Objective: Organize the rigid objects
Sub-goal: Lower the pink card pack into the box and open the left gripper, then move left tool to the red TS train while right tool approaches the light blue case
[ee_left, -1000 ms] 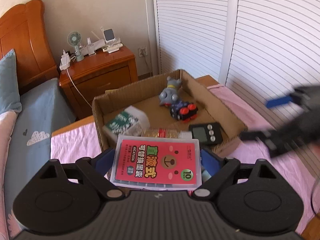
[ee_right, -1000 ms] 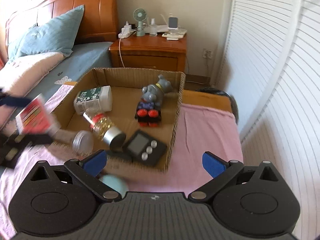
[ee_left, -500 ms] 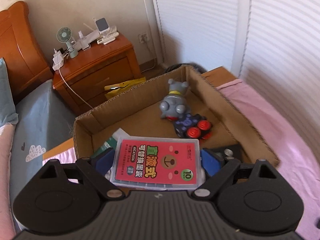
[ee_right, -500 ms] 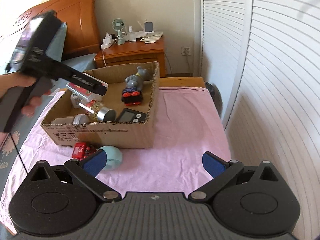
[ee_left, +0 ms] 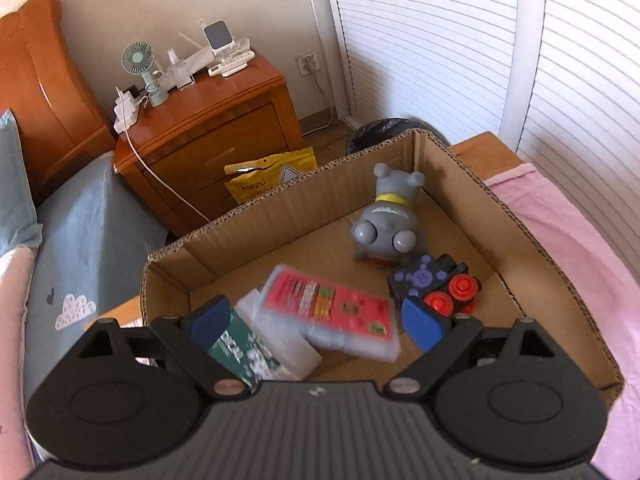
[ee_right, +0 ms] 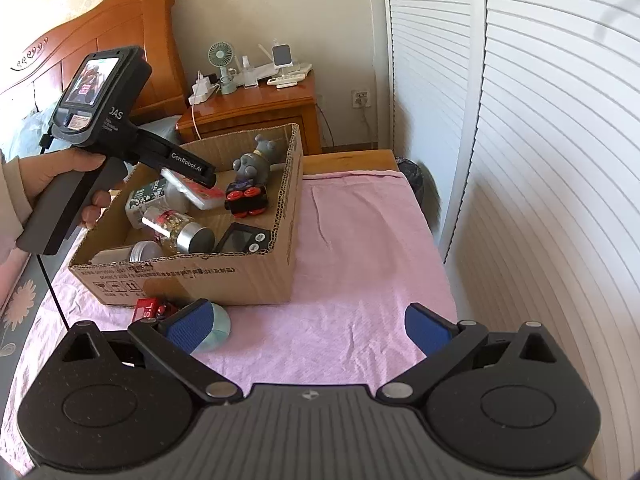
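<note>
L fingers (ee_left: 211, 320) wide apart, red case (ee_left: 332, 310) loose in box (ee_left: 520, 236), R fingers (ee_right: 426, 326) apart.

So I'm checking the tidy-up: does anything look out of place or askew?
Yes. A red item and a pale blue round object lie on the pink cloth outside the cardboard box. Inside, the red-labelled case rests tilted on other items.

Left claw (ee_left: 316, 320): black ribbed body, blue pads, silver screws. Right claw (ee_right: 308, 322): identical build. Bare hand (ee_right: 52, 176), pale sleeve, black cable.

Card case (ee_left: 332, 312) lies in box (ee_left: 516, 216), left of toy car (ee_left: 436, 284)
</note>
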Demonstrator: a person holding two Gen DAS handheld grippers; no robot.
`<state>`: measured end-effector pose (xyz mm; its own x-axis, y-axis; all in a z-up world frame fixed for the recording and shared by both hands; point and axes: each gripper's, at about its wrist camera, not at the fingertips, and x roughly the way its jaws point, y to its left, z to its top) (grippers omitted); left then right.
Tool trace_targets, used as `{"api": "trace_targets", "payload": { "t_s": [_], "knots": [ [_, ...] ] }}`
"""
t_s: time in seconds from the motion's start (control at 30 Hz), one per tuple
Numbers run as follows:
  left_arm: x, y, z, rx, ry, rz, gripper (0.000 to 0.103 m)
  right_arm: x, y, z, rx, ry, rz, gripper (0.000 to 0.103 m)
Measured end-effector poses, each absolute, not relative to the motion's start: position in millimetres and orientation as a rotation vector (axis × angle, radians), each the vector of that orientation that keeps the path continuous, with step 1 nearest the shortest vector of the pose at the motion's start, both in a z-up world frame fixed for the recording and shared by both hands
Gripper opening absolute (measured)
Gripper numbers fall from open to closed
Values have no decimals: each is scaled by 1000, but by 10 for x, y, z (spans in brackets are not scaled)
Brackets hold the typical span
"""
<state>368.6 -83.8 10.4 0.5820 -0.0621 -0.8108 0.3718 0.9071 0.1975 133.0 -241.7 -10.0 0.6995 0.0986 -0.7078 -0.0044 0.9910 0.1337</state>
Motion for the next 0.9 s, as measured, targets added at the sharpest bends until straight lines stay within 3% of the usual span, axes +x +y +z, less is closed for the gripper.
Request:
{"api": "trace_targets", "payload": {
  "t_s": [0.6,0.9],
  "knots": [
    [2577,-379,714,240,851,-230,97,891,-2288,103,119,747,88,103],
    [1841,-237,677,161,806,-193,98,670,-2268,104,134,727,107,103]
  ]
}}
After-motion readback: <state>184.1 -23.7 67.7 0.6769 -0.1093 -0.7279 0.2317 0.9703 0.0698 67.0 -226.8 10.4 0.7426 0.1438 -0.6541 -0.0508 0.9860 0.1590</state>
